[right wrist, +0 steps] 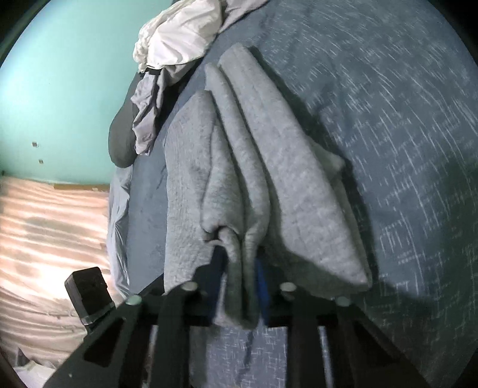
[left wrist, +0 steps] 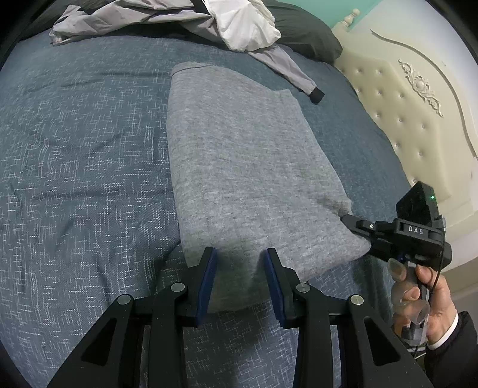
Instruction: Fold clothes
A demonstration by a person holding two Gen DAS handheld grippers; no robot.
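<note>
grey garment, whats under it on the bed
The grey garment lies on the blue patterned bedspread, which shows all around it. Whatever is directly beneath is covered. The right tool pinches its near-right corner.

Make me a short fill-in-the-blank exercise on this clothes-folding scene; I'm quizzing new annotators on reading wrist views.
1. The folded grey garment lies on a ____ bedspread flecked with white.
2. The right gripper is shut on a bunched edge of the ____ garment.
3. The left gripper has its jaws ____, with nothing pinched between its blue pads.
4. Beyond the grey garment lies a crumpled ____ cloth on a pale grey jacket.

Missing words: blue; grey; open; white
</note>
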